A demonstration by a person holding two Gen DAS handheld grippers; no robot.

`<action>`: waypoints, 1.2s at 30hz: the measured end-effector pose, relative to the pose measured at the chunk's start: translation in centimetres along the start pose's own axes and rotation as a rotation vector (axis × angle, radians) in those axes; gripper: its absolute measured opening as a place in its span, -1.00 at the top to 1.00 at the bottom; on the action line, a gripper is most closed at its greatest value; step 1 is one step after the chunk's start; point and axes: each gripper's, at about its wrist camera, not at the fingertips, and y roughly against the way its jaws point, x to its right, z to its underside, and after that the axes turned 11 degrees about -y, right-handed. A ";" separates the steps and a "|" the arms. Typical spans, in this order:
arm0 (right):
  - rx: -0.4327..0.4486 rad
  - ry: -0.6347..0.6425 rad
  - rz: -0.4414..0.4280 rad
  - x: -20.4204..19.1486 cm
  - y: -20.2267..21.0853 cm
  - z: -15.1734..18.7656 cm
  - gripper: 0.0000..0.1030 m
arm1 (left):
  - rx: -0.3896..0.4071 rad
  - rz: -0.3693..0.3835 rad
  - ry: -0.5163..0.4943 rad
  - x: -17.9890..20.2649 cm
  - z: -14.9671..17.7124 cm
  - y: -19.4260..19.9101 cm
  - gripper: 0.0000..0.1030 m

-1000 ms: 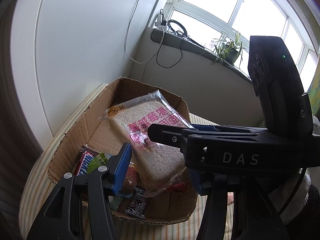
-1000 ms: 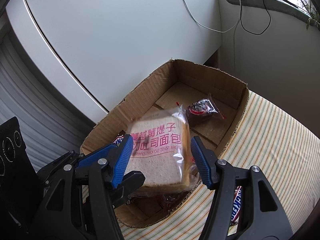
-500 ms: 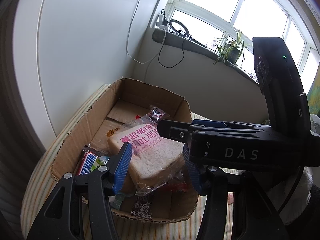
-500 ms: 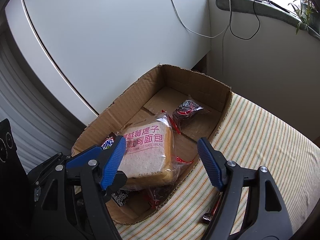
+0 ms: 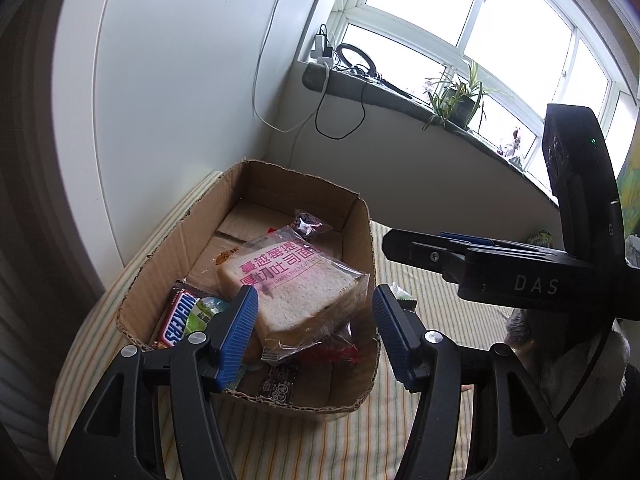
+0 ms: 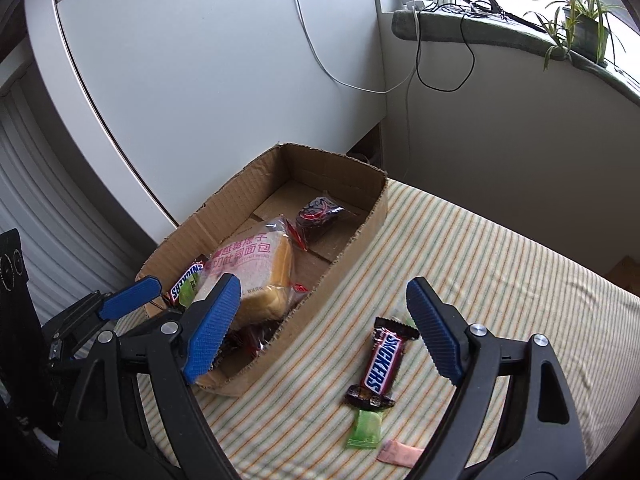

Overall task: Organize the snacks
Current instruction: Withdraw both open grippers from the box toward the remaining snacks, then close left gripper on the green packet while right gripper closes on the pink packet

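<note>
A bagged slice of bread (image 5: 304, 292) lies tilted on other snacks in the cardboard box (image 5: 276, 176). A Snickers bar (image 5: 178, 320) sits beside it at the near end, and a dark wrapped snack (image 6: 320, 216) lies at the far end. My left gripper (image 5: 314, 320) hovers over the box's near end with its jaws opening; the bread shows between them, untouched. My right gripper (image 6: 324, 320) is wide and still opening, with nothing in it, above the box's right wall (image 6: 360, 240) and the cloth. A second Snickers bar (image 6: 380, 364) lies on the cloth under it.
The box stands on a striped cloth (image 6: 500, 280) against a white wall. A green sachet (image 6: 366, 428) and a pink wrapper (image 6: 400, 454) lie near the front edge. Cables hang from a windowsill with a plant (image 5: 456, 96) at the back.
The right gripper let go of the bread, which dropped flat into the box, then drew back to the right and up. The left gripper's jaws widened a little.
</note>
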 end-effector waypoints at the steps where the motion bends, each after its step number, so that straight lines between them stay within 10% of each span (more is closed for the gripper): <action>1: 0.005 -0.004 0.004 0.7 0.5 0.3 -0.70 | 0.002 0.001 0.000 0.1 0.0 0.2 -0.15; 15: -0.019 0.044 0.060 8.5 3.7 7.0 -0.69 | -0.019 0.063 -0.052 4.2 1.9 0.1 -0.14; 27: -0.170 0.286 -0.002 7.9 0.8 11.8 -0.07 | -0.131 0.161 -0.136 9.4 3.9 -2.5 0.46; 36: -0.166 0.322 -0.007 7.9 -0.2 12.1 0.04 | -0.225 0.181 -0.167 11.6 4.7 -5.7 0.47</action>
